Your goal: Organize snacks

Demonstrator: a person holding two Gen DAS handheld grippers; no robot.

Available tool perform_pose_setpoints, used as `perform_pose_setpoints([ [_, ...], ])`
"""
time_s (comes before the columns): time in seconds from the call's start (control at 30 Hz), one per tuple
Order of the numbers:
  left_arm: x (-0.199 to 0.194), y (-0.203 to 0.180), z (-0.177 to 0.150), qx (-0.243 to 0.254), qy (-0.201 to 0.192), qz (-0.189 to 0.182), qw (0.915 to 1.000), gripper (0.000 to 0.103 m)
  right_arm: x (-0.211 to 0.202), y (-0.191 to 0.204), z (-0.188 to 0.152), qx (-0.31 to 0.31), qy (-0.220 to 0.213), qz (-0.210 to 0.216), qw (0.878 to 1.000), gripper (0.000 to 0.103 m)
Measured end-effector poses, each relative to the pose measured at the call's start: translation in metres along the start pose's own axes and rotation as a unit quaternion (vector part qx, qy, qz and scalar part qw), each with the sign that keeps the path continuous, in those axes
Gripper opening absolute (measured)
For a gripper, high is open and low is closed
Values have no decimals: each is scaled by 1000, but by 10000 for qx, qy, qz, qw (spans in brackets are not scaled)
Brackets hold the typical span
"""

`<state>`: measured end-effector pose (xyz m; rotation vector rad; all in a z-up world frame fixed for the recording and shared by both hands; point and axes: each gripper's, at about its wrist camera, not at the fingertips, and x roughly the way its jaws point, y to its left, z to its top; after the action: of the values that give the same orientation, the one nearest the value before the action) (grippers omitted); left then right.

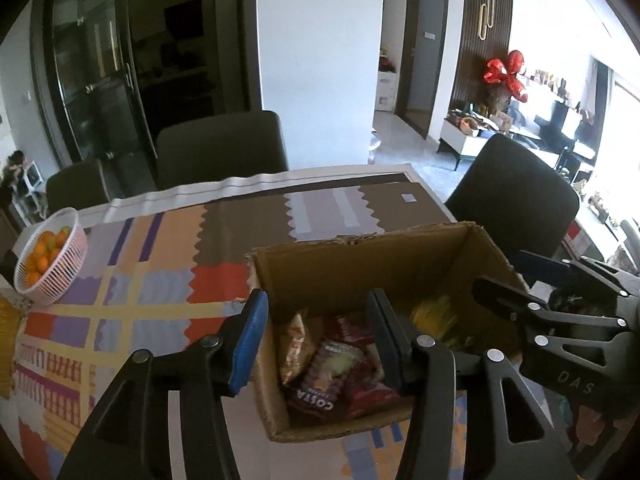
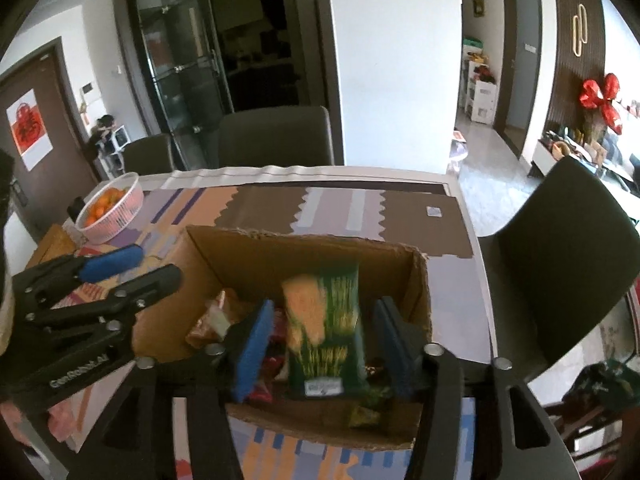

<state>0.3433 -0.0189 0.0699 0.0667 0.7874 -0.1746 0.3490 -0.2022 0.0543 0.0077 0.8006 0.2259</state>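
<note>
An open cardboard box [image 1: 360,264] stands on the patterned tablecloth and shows in the right wrist view too [image 2: 280,252]. Several snack packs lie inside, among them an orange bag [image 1: 294,350] and a dark Costa pack [image 1: 320,392]. My left gripper [image 1: 316,340] is open and empty over the box's left wall. My right gripper [image 2: 320,344] is open over the box; a green and yellow snack bag [image 2: 324,320] stands blurred between its fingers, not touching them. The right gripper also shows at the right of the left wrist view [image 1: 520,280].
A pink basket of oranges [image 1: 52,260] sits at the table's far left, also in the right wrist view [image 2: 112,208]. Dark chairs [image 1: 220,148] stand behind the table and one [image 2: 560,260] at its right edge.
</note>
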Motion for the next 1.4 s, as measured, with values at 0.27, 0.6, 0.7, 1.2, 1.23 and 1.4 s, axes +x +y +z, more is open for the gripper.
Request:
perform_pose_setpoints([
  [0.27, -30, -3, -22, 31, -440, 406, 9982, 67, -32, 3, -28, 18, -349, -342, 9988, 68],
  [0.6, -74, -8, -56, -117, -796, 426, 9958, 76, -78, 6, -56, 109, -763, -597, 9952, 78],
  [0.7, -89, -12, -65, -37, -908, 395, 9951, 81, -90, 6, -64, 114, -865, -638, 9941, 80],
  [1.2, -149, -23, -125, 48, -1412, 719, 9873, 97, -144, 12, -121, 269, -1335, -686, 9883, 84],
  [1.23, -152, -23, -128, 54, -1429, 737, 9870, 98, -145, 13, -124, 255, -1337, -685, 9883, 84],
  [1.4, -166, -25, -141, -8, -1474, 685, 9867, 99, -155, 18, -142, 264, -1341, -761, 9877, 84],
])
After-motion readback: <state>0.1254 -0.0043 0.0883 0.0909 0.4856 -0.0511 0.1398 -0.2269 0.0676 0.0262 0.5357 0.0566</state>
